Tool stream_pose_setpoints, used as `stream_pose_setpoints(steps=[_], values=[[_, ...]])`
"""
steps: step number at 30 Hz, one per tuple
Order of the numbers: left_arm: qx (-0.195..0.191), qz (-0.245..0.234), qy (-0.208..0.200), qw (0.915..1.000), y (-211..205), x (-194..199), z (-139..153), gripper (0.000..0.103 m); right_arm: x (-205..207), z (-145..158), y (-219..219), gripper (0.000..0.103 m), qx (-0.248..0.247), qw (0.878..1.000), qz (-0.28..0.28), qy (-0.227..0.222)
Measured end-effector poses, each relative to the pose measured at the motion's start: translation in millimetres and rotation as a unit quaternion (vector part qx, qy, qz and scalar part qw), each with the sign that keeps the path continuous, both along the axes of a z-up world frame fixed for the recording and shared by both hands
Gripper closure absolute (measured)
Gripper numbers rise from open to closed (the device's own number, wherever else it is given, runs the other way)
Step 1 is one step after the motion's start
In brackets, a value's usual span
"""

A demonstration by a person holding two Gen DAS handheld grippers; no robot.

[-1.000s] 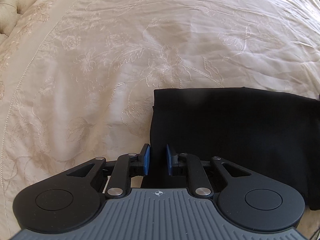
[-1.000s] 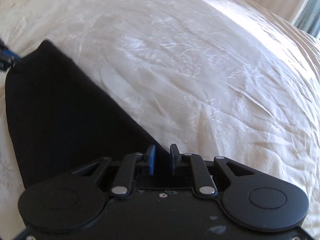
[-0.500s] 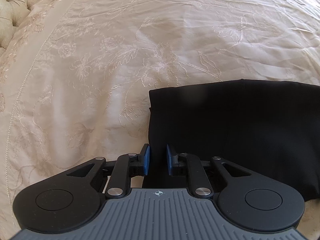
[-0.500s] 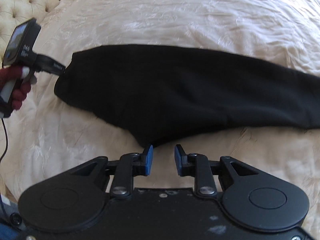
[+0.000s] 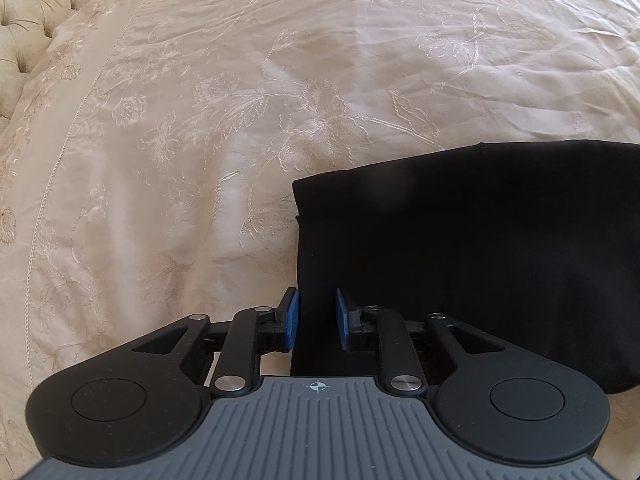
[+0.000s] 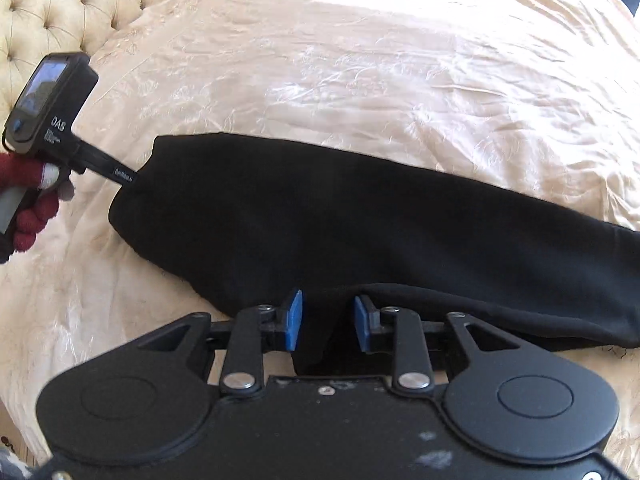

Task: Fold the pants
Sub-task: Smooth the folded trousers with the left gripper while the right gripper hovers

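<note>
— Left gripper [image 5: 316, 314] pinches the corner of the black pants [image 6: 360, 232]; right gripper's [image 6: 327, 322] jaws have just been opening, with cloth between them, unpressed.

— And around them?

— Cream embroidered bedspread [image 5: 240, 120], tufted headboard [image 6: 80, 4] upper left — pants lie flat across the frame's middle.

— What are the pants [image 6: 340, 224] looking like?

— Plain black, soft cloth, lying flat as one long narrow band across the cream embroidered bedspread [image 6: 400, 80], the legs seemingly laid one over the other.

— Which way are they running?

— In the right wrist view, from the left, near the tufted headboard [image 6: 80, 8], out past the right edge. The near edge is curling up in a low fold.

— And the left end?

— In the left wrist view the pants [image 5: 480, 240] are showing a squared corner and a straight edge.
</note>
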State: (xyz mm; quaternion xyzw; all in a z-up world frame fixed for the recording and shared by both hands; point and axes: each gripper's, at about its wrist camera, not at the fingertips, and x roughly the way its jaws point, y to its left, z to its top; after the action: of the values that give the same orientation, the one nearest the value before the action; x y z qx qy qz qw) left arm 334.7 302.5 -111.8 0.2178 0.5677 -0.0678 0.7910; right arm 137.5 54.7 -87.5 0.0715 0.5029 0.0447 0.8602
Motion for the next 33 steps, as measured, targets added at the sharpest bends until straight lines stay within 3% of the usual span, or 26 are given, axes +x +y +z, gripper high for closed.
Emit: stream_pose_setpoints(steps=[3, 7, 11, 15, 16, 17, 22, 25, 30, 33], values=[[-0.001, 0.013, -0.017, 0.9998, 0, -5, 17, 0.082, -9, -8, 5, 0.071, 0.008, 1.0, 0.01, 0.022], [0.033, 0.003, -0.074, 0.9967, -10, -22, 46, 0.082, -16, -20, 9, 0.07, 0.016, 0.999, 0.003, 0.042], [-0.022, -0.017, -0.073, 0.9969, -27, -33, 68, 0.082, -18, -22, 8, 0.07, 0.025, 0.999, -0.012, 0.035], [-0.074, -0.051, -0.036, 0.9953, -60, -31, 55, 0.082, -11, -24, 9, 0.072, 0.027, 0.999, -0.021, 0.028], [-0.08, -0.058, -0.032, 0.9946, -67, -29, 51, 0.082, -9, -24, 8, 0.087, 0.032, 0.999, -0.02, 0.029], [-0.086, -0.067, -0.024, 0.9938, -75, -28, 43, 0.082, -8, -23, 8, 0.089, 0.033, 0.999, -0.019, 0.031], [-0.028, -0.085, 0.024, 0.9957, -102, -21, -1, 0.082, -17, -10, 7, 0.092, 0.06, 0.997, -0.028, 0.036], [0.004, -0.094, 0.038, 0.9948, -102, -19, -20, 0.083, -18, -21, -3, 0.093, 0.107, 0.989, -0.073, 0.072], [0.006, -0.105, 0.031, 0.994, -97, -23, -18, 0.083, -4, -52, -17, 0.093, 0.135, 0.976, -0.128, 0.112], [-0.019, -0.094, 0.014, 0.9953, -88, -33, 2, 0.083, -4, -49, -20, 0.084, 0.144, 0.972, -0.143, 0.121]])
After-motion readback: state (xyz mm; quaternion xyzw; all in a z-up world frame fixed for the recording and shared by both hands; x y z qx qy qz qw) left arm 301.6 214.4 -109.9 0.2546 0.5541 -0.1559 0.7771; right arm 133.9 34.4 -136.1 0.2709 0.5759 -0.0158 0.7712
